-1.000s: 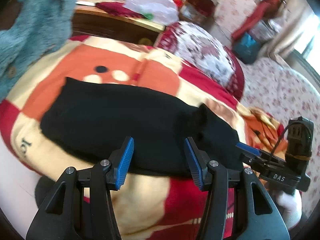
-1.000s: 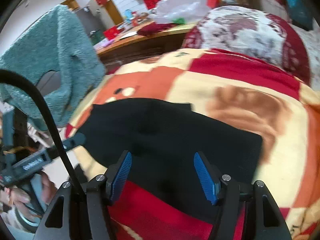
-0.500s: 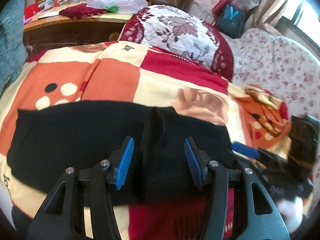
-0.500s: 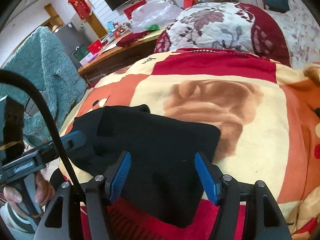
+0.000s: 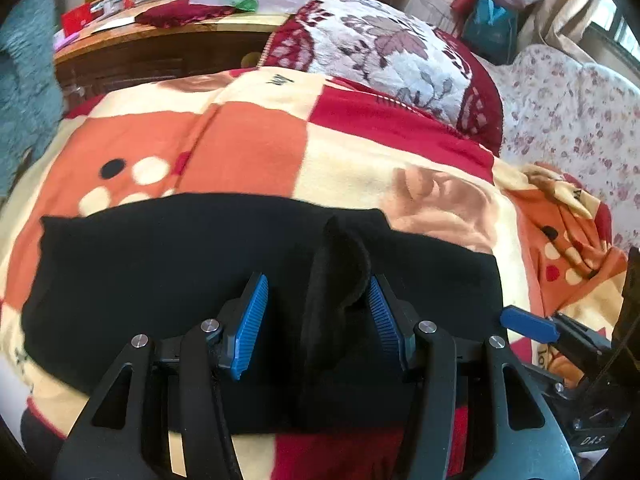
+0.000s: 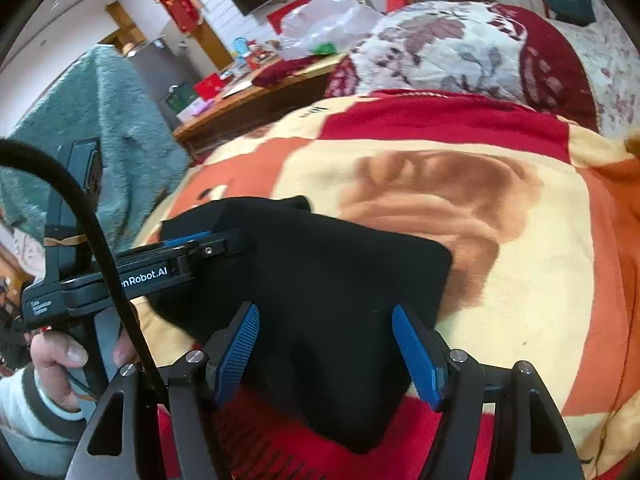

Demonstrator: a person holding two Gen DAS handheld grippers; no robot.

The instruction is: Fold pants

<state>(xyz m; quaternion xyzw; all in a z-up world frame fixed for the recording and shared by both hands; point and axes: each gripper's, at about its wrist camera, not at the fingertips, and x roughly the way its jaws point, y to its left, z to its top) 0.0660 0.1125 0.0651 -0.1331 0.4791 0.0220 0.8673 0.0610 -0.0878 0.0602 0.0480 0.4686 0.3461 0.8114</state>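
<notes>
Black pants (image 5: 160,260) lie folded across a checked red, orange and cream blanket (image 5: 248,144). My left gripper (image 5: 316,284) hangs over them, open, and a raised fold of black cloth (image 5: 340,264) stands between its blue pads, close to the right one. In the right wrist view the pants (image 6: 340,264) show as a thick folded stack. My right gripper (image 6: 326,314) straddles the stack's near end; its jaws are opening and the pads stand clear of the cloth. The left gripper (image 6: 200,248) reaches onto the stack from the left. The right gripper's blue tip (image 5: 528,326) shows at the pants' right end.
A floral pillow (image 5: 384,48) lies beyond the blanket, with a flowered cover (image 5: 568,120) to its right. A cluttered wooden desk (image 5: 160,48) stands behind. A teal fleece garment (image 6: 104,120) hangs at the left. A person's hand (image 6: 60,356) holds the left gripper's handle.
My left gripper has moved right along the pants, and a raised fold now stands between its pads. In the right view the left gripper has come in onto the stack.
</notes>
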